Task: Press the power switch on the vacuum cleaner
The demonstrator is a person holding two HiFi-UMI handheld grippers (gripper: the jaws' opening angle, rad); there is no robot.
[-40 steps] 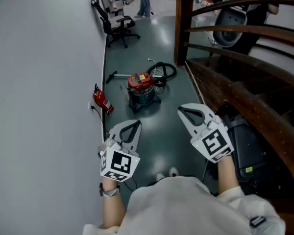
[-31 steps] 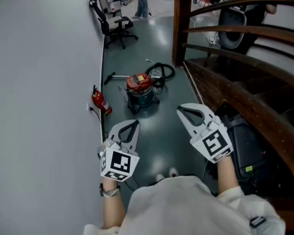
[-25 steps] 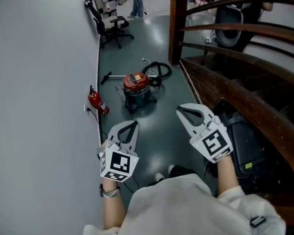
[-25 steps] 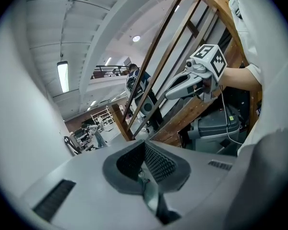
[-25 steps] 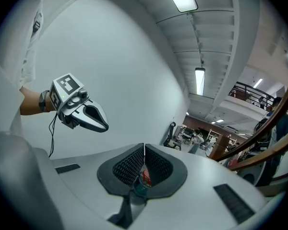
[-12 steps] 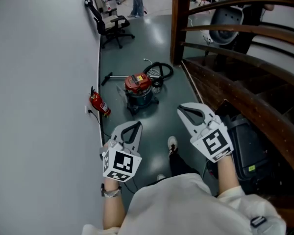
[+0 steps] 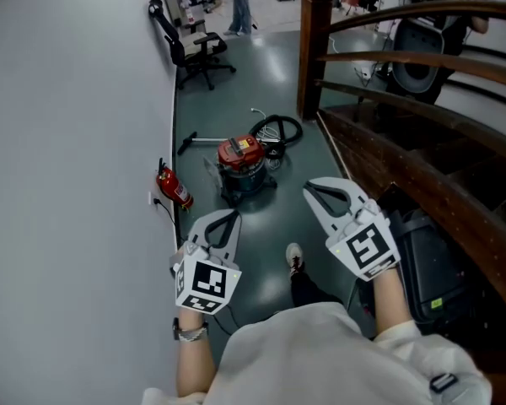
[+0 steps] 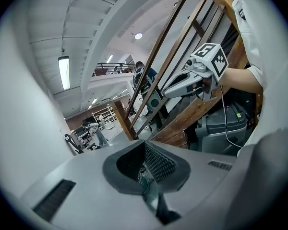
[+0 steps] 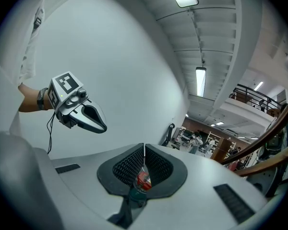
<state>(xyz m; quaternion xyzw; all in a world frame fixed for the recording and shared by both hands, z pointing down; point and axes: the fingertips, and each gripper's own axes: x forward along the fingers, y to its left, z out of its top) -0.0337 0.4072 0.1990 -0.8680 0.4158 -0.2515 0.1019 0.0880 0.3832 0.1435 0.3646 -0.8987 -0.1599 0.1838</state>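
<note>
Nearest, at the bottom of the head view, is the person's pale shirt, with a forearm reaching forward on each side. The left tool [image 7: 225, 218] and the right tool [image 7: 314, 189] are held out side by side, well apart. Each has its jaws together and holds nothing.

Between them, one shoe [image 7: 294, 258] is stepped forward on the dark green floor [image 7: 261, 66]. A black case [image 7: 422, 251] sits near right, below a wooden staircase [image 7: 379, 154].

Farther on, in the middle of the floor and well apart from both tools, stands the vacuum cleaner [image 7: 243, 164], a small canister with a red top. Its power switch is too small to make out. To its left a red fire extinguisher [image 7: 176, 189] stands against the white wall [image 7: 67, 142]. Just beyond the canister lie a coiled black hose [image 7: 277, 129] and a wand [image 7: 201, 140]. An office chair [image 7: 201, 47] stands far left.

Risks, as a judgement: the hose and wand could catch a foot on the way in. A closed tool tip pushed off centre could slip past the switch. A hard push could shove the light canister away.
</note>
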